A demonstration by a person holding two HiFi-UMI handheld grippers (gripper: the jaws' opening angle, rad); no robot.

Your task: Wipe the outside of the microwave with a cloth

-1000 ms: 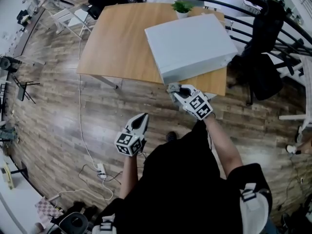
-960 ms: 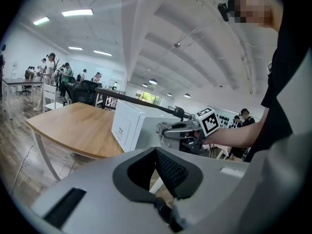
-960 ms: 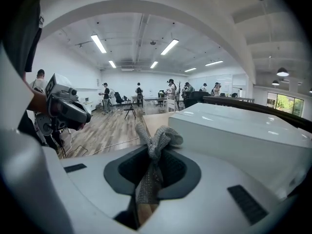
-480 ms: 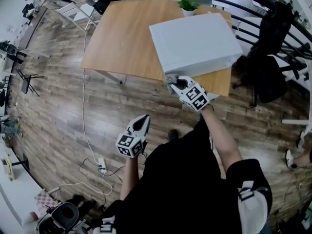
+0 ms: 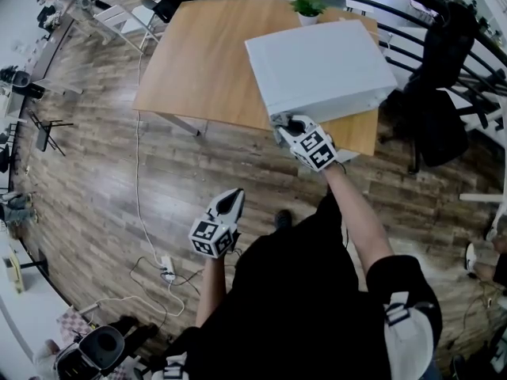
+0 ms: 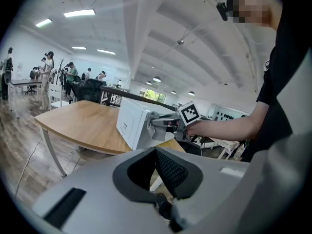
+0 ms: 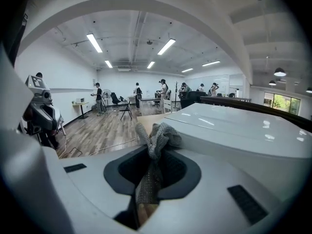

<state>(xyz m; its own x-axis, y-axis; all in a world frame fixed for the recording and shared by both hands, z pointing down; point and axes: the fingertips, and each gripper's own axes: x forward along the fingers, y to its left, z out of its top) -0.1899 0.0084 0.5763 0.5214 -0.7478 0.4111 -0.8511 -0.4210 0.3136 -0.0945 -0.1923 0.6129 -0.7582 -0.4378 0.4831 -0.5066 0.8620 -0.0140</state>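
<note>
Head view: my right claw (image 5: 280,122) sits at the near corner of the microwave (image 5: 317,62) on the counter (image 5: 198,54); my left claw (image 5: 232,199) hangs well back. Left gripper view: jaws together, empty. Right gripper view: jaws pinch the cloth (image 7: 158,133); the microwave's long side runs ahead-right.

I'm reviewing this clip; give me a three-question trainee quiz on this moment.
1. True or false: the right tongs are shut on a cloth at the microwave.
2. Where are the left tongs? A: resting on the microwave. B: over the floor, empty. C: gripping the cloth.
3. Fill in: the microwave stands on a wooden ____.

Key: 1 true; 2 B; 3 table.
</note>
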